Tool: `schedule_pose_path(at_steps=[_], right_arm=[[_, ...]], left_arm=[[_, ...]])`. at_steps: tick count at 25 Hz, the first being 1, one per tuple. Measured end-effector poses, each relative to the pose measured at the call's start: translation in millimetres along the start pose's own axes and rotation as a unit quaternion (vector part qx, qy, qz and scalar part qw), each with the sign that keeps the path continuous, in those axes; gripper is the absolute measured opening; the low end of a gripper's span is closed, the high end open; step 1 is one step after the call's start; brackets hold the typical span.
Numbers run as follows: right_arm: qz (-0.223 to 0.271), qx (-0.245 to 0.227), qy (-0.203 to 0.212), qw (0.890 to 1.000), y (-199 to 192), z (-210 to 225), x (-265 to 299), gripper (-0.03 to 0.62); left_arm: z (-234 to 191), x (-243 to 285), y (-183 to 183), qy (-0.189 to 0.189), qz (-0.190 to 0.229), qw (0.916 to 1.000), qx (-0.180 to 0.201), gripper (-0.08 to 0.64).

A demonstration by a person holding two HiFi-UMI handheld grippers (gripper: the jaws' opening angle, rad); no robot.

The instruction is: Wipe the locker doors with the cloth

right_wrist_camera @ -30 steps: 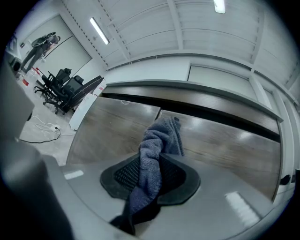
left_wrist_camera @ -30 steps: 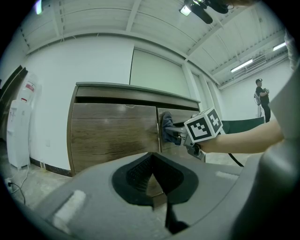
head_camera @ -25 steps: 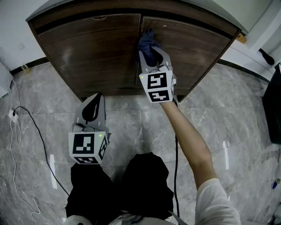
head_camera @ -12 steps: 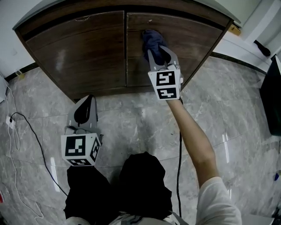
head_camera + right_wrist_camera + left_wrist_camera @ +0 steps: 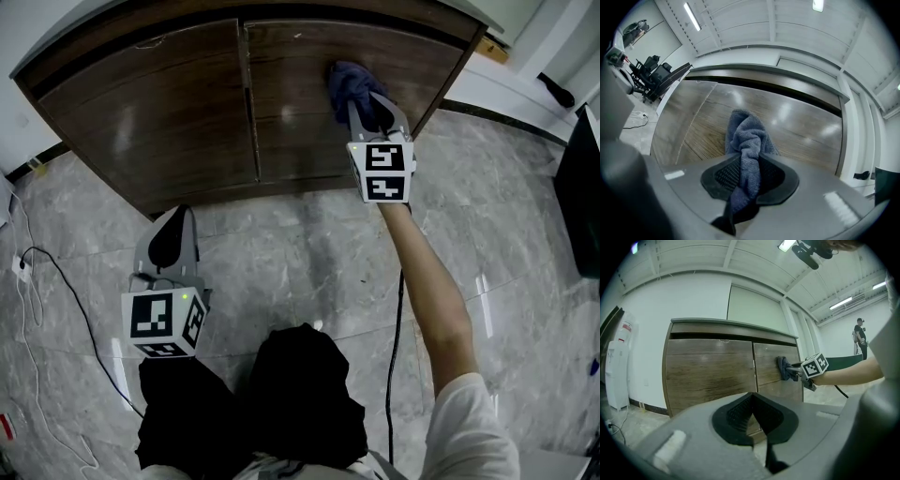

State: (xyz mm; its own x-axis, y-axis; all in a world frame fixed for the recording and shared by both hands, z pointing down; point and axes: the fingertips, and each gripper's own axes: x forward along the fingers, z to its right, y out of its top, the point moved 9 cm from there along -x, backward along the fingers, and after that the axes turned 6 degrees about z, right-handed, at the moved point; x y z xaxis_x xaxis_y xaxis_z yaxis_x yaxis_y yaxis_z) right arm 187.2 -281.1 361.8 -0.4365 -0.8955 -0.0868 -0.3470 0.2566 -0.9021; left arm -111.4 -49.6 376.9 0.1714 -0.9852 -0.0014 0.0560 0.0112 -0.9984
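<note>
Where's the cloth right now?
In the head view the cloth is at upper right, against the right locker door, well right of the door seam, between the closing jaws of the right gripper.

Cloth [image 5: 747, 140]: blue, soft, fuzzy towel stuff, matt.
Locker doors [image 5: 309, 103]: dark brown wood with grain lines, smooth, bit shiny, lights glint on it.
Floor [image 5: 281, 253]: grey stone tiles, marbled, glossy.
Left gripper [image 5: 752, 404]: grey plastic, smooth, matt; pads [image 5: 736, 416] black, ribbed, rubbery look.
Wall [image 5: 647, 301]: white, smooth.
</note>
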Motion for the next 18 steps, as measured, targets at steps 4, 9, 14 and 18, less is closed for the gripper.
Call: schedule_pose_path(at_steps=[4,9,14,18], right_arm=[[0.005,0.000,-0.027,1.000,-2.7,19.7,-4.9,0.087],[-0.014,0.008,-0.046,0.999,-16.8,44.8,-13.1,0.086],[-0.027,0.017,-0.086,0.996,-34.6,81.6,-23.1,0.086],[-0.035,0.045,-0.108,0.993,-49.4,102.9,-29.5,0.086]], left_arm=[[1.6,2.2,-2.7,-0.001,-0.005,1.0000,0.003,0.000],[3.3,3.3,-4.9,-0.003,-0.009,0.9999,0.006,0.000],[3.2,3.6,-6.2,-0.002,-0.013,0.9999,0.007,0.000],[4.5,3.7,-5.8,-0.002,-0.014,0.9999,0.008,0.000]])
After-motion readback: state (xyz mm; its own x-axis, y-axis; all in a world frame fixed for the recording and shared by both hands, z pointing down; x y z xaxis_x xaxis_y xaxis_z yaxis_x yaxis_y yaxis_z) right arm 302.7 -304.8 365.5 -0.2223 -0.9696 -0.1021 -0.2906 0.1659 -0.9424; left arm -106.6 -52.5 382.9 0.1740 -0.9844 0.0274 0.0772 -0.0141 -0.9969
